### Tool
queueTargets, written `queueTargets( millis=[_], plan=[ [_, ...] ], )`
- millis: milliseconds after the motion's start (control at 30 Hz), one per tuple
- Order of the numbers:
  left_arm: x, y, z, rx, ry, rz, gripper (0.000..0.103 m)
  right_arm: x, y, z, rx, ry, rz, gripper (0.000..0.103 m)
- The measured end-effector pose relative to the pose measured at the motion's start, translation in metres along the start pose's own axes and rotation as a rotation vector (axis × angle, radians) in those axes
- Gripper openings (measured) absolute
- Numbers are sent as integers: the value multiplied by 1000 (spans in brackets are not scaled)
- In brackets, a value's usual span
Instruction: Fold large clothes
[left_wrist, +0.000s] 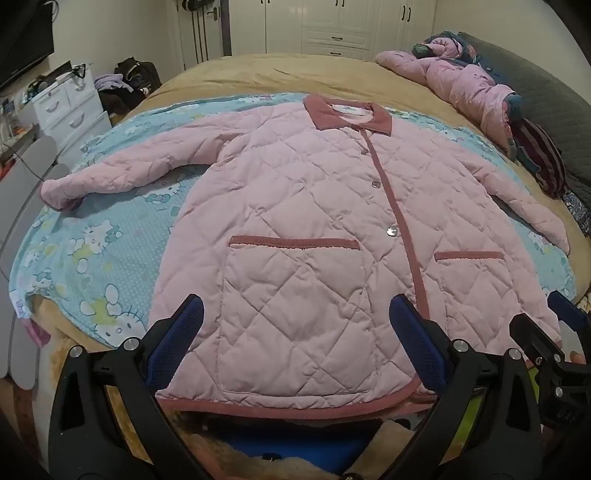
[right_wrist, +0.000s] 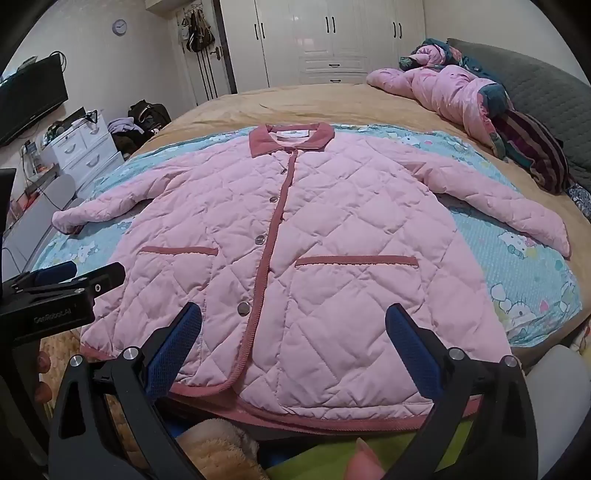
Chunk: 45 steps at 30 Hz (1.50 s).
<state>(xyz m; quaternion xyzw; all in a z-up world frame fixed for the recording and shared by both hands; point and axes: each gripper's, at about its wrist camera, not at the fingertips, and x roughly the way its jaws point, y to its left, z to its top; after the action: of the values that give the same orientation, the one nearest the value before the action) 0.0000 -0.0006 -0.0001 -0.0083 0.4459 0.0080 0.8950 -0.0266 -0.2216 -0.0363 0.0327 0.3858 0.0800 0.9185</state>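
Note:
A pink quilted jacket (left_wrist: 314, 206) with a darker pink collar, placket and pocket trims lies flat and buttoned, front up, on a light blue cartoon sheet (left_wrist: 85, 258); it also shows in the right wrist view (right_wrist: 295, 236). Both sleeves are spread out to the sides. My left gripper (left_wrist: 295, 306) is open, its blue-padded fingers over the hem on the jacket's left half. My right gripper (right_wrist: 293, 314) is open over the hem on the right half; it also shows at the right edge of the left wrist view (left_wrist: 546, 325). Neither holds anything.
The sheet lies on a tan bedspread (right_wrist: 295, 99). A pile of pink and dark bedding (right_wrist: 461, 92) lies at the far right by a grey headboard (right_wrist: 546, 92). White drawers (right_wrist: 85, 147), a TV (right_wrist: 29, 99) and white wardrobes (right_wrist: 332, 37) stand beyond the bed.

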Motion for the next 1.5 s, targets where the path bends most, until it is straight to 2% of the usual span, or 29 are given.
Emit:
queueTargets(
  millis=[1500],
  plan=[
    [-8, 3, 6, -4, -20, 5, 94, -10, 1, 0, 8, -16, -9, 99]
  ],
)
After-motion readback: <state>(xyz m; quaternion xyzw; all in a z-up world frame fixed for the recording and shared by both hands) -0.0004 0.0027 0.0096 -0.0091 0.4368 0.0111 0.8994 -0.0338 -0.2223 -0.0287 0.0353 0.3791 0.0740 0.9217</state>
